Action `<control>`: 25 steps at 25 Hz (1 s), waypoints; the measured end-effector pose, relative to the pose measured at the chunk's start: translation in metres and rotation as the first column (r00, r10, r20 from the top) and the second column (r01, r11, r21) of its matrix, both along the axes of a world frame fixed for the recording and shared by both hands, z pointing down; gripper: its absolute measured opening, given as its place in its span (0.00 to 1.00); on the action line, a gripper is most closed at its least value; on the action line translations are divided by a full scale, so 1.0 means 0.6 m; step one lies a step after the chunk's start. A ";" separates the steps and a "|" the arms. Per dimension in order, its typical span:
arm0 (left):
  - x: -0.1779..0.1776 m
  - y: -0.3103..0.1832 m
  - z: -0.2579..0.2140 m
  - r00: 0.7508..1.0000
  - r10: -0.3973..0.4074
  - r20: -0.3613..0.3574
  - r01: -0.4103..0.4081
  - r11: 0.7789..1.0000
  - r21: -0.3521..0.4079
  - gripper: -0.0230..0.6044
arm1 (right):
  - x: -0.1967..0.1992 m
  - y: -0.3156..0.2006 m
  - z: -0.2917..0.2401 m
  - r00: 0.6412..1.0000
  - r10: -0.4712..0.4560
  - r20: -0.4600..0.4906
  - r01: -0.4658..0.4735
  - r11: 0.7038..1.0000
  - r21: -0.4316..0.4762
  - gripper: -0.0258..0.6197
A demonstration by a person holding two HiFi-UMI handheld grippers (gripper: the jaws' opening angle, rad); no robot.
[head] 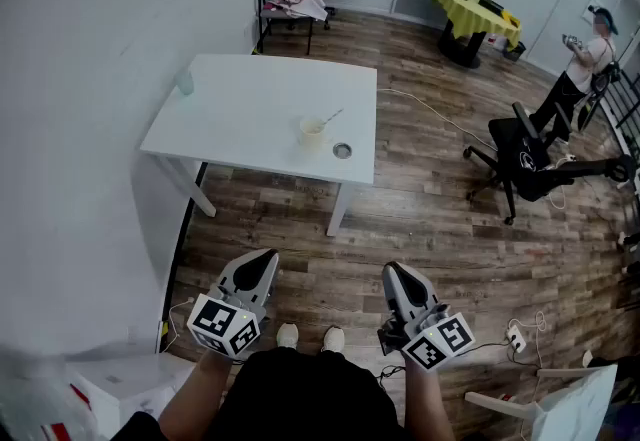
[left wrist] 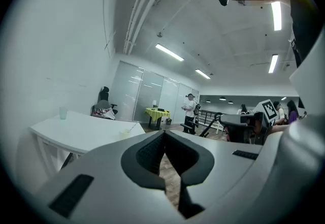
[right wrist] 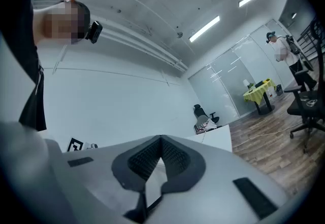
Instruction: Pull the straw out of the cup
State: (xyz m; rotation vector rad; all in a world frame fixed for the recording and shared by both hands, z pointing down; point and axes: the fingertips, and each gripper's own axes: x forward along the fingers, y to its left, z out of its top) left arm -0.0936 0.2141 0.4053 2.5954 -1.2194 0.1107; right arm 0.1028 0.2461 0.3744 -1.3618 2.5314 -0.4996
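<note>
A pale cup (head: 311,130) with a straw (head: 329,117) leaning out to the right stands on the white table (head: 240,109), far ahead of me. In the left gripper view the same cup (left wrist: 125,131) shows small near the table's corner. My left gripper (head: 267,257) and right gripper (head: 391,272) hang side by side over the wooden floor, well short of the table. Both have their jaws shut with nothing between them, as the left gripper (left wrist: 163,134) and right gripper (right wrist: 161,139) show in their own views.
A small round lid (head: 343,150) lies to the right of the cup, and a clear glass (head: 186,82) stands near the table's far left edge. A black office chair (head: 527,157) stands to the right, a person (head: 577,65) beyond it. Cables lie on the floor.
</note>
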 end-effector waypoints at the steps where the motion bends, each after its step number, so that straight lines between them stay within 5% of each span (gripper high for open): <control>1: -0.002 -0.002 0.000 1.000 0.002 -0.002 -0.002 1.000 0.004 0.06 | -0.003 -0.001 0.000 1.000 0.000 -0.001 0.000 1.000 0.002 0.07; 25: -0.090 -0.038 0.003 0.999 0.037 -0.026 -0.036 0.999 0.021 0.06 | -0.092 -0.038 -0.006 1.000 -0.006 0.024 0.006 1.000 0.012 0.07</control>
